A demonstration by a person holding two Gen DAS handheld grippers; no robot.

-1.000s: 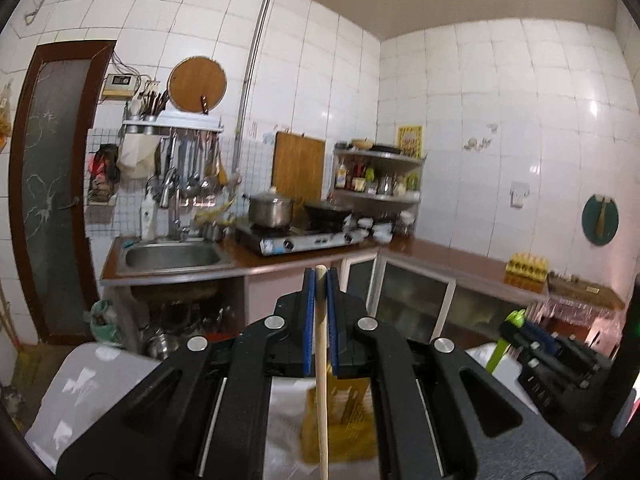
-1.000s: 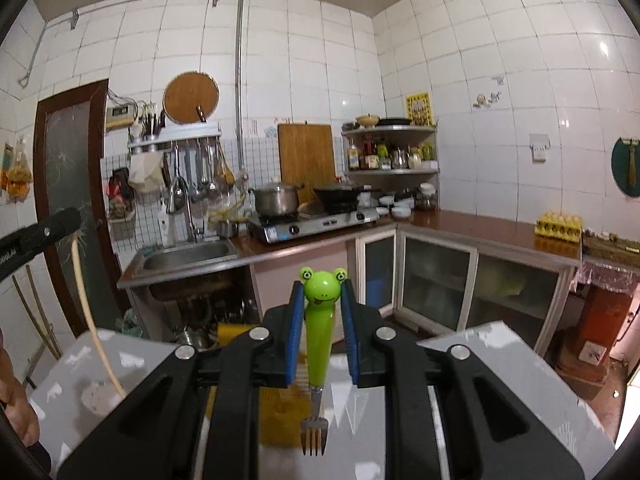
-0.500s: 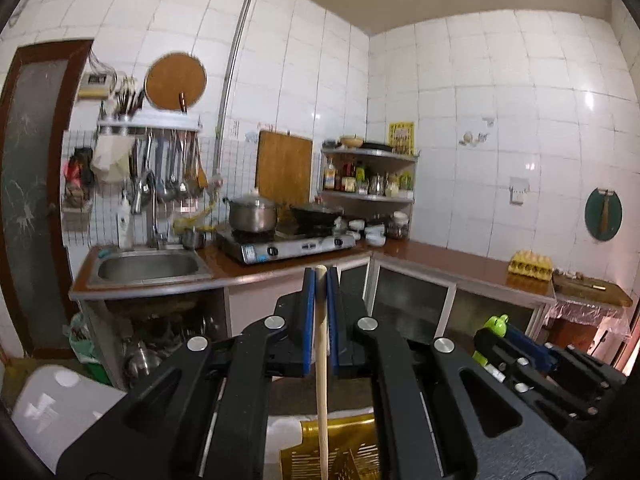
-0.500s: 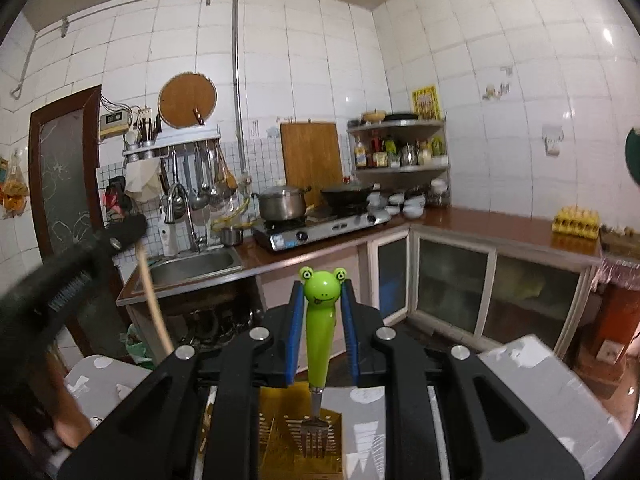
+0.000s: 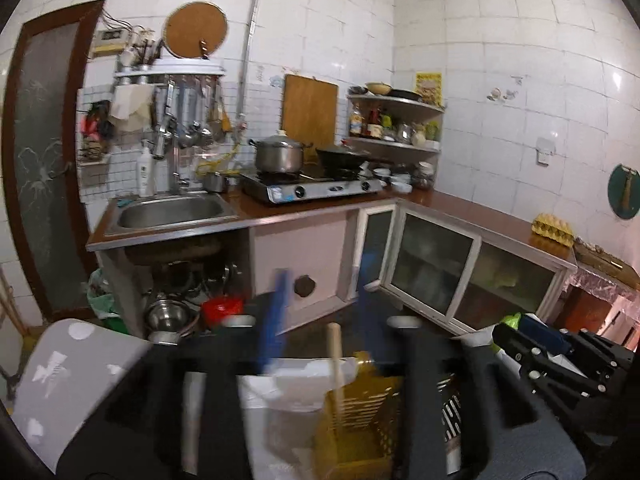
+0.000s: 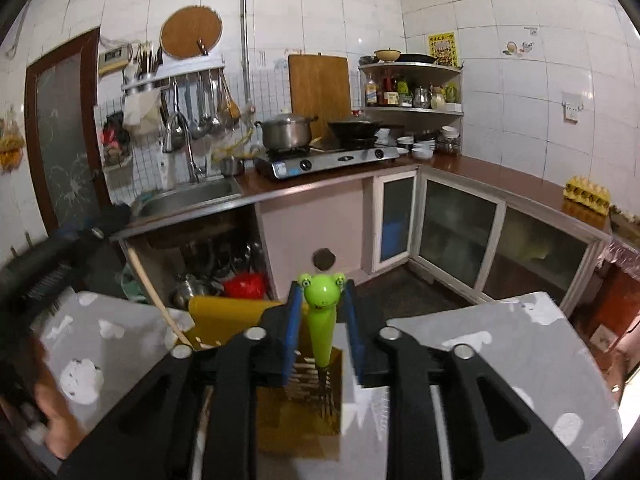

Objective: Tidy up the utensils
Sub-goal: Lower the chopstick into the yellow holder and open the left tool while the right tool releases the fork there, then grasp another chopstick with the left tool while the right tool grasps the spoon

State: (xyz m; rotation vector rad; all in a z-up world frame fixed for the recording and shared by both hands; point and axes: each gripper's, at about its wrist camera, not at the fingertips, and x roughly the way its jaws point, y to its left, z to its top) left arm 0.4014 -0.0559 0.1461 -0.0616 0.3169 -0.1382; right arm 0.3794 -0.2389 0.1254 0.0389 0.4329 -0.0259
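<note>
A yellow slotted utensil holder (image 5: 360, 420) (image 6: 298, 392) stands on the grey patterned table (image 6: 520, 344). In the left wrist view my left gripper (image 5: 320, 312) is blurred and its jaws stand wide apart; a wooden stick (image 5: 335, 360) stands free in the holder between them. The stick also shows in the right wrist view (image 6: 158, 300), leaning out of the holder's left part. My right gripper (image 6: 322, 316) has its jaws slightly apart around a green frog-handled fork (image 6: 320, 316), whose tines reach into the holder.
The right gripper also shows at the right of the left wrist view (image 5: 560, 360). Behind the table are a counter with a sink (image 6: 188, 198), a gas stove (image 6: 328, 160) with pots, and glass-door cabinets (image 6: 480, 236). A door (image 6: 64, 136) is at the left.
My left gripper has opened and let go of the wooden stick, which now stands in the holder. My right gripper has lowered the fork into the holder and its jaws have parted.
</note>
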